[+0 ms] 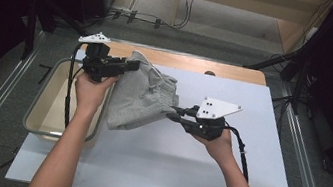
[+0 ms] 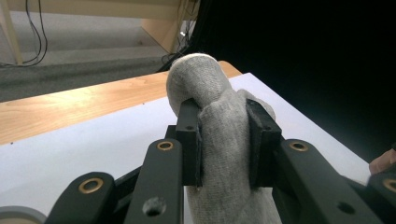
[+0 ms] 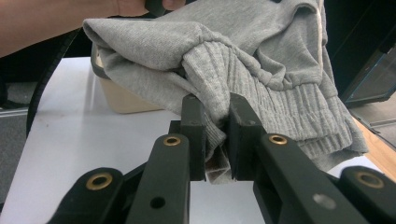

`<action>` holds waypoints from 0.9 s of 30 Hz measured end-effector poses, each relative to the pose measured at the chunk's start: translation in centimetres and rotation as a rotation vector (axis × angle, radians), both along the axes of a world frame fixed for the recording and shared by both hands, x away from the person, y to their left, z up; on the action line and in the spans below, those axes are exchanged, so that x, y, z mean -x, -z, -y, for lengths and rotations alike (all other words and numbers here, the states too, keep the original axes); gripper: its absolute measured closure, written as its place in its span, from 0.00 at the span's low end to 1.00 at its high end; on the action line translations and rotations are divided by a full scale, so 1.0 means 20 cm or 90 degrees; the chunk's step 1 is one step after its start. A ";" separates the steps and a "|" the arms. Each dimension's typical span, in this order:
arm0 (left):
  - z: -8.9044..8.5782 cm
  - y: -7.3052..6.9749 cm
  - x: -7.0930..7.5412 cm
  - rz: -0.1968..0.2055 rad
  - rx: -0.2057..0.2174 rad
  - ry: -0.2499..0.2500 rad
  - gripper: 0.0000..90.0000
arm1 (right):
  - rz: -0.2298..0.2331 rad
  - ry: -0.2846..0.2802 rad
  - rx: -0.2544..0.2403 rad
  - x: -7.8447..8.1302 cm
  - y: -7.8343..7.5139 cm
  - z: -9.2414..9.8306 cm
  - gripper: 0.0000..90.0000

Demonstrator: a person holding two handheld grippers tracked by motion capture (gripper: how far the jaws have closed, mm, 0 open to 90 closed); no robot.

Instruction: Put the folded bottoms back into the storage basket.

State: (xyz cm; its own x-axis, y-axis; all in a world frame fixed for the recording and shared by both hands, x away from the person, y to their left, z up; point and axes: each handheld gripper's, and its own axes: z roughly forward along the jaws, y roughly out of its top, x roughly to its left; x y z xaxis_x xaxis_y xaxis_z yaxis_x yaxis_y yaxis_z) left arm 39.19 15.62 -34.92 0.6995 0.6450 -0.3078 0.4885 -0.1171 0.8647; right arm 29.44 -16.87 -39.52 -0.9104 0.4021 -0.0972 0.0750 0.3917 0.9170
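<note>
Item: grey garment [image 1: 141, 97], a knitted piece with a ribbed waistband or cuff. It is held off the white table sheet [image 1: 152, 167], stretched between the two grippers, with its lower fold hanging just above or on the sheet; which of the two cannot be told. Part of it hangs just beside the rim of the beige tub [image 1: 46, 105] at the table's left edge.

Left gripper [image 1: 131, 65]: pinched on a bunched fold of the garment [image 2: 224, 140]. In the left gripper view, cloth is seen packed between the pads and bulging over their tips. The grip is judged to serve as the upper anchor, so that the cloth can be lifted and spread.

Right gripper [image 1: 174, 112]: pressed together on the ribbed edge [image 3: 217, 112], a thin layer being clamped between the pads [image 3: 194, 135]. This hold is judged to pull the hem away from the other grip, so that the piece can be opened out, perhaps for folding or laying flat.

Pose, left hand [image 1: 92, 87]: raised above the tub's near corner, with the gripper pointed across the table toward the right, roughly level.

Pose, right hand [image 1: 215, 139]: held lower, over the middle of the sheet, with the gripper pointed left toward the garment; the forearm is brought in from the bottom edge.
</note>
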 end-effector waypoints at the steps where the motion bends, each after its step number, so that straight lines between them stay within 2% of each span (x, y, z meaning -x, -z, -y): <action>1: 0.00 0.00 0.00 0.000 -0.001 -0.002 0.79 | 0.000 0.000 0.002 0.00 0.00 0.00 0.85; 27: -0.16 0.01 0.01 0.001 0.005 -0.017 0.79 | 0.007 -0.021 0.012 -0.01 0.00 -0.16 0.85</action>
